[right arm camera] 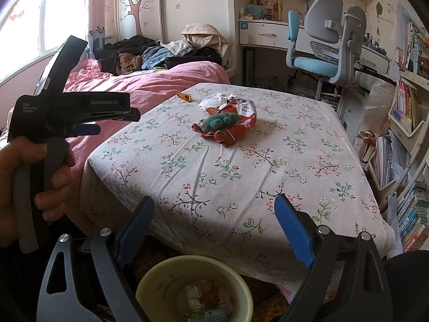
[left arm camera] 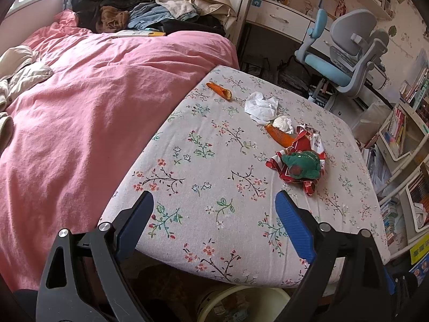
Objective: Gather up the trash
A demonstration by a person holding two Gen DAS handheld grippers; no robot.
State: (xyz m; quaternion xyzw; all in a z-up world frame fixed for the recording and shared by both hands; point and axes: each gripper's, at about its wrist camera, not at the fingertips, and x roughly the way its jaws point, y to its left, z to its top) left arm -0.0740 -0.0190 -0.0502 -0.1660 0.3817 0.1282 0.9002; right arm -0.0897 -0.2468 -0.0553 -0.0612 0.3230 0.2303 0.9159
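Observation:
Trash lies on the floral-cloth table (left arm camera: 203,187): a red snack wrapper (left arm camera: 297,161) with a green scrap (left arm camera: 301,165) on it, an orange peel (left arm camera: 280,135), a second peel (left arm camera: 219,90) further back, crumpled white tissue (left arm camera: 261,106) and a small paper ball (left arm camera: 283,124). In the right wrist view the wrapper (right arm camera: 233,127) and green scrap (right arm camera: 221,120) sit mid-table. A pale yellow bin (right arm camera: 194,289) with trash in it stands on the floor below the table's near edge. My left gripper (left arm camera: 214,209) is open and empty above the near table. My right gripper (right arm camera: 214,214) is open and empty above the bin.
A bed with a pink duvet (left arm camera: 80,123) and piled clothes (left arm camera: 139,13) lies left of the table. A blue-grey desk chair (left arm camera: 346,53) and desk stand behind. Bookshelves (left arm camera: 405,145) line the right. The left gripper's body (right arm camera: 67,112) and hand show at the left of the right view.

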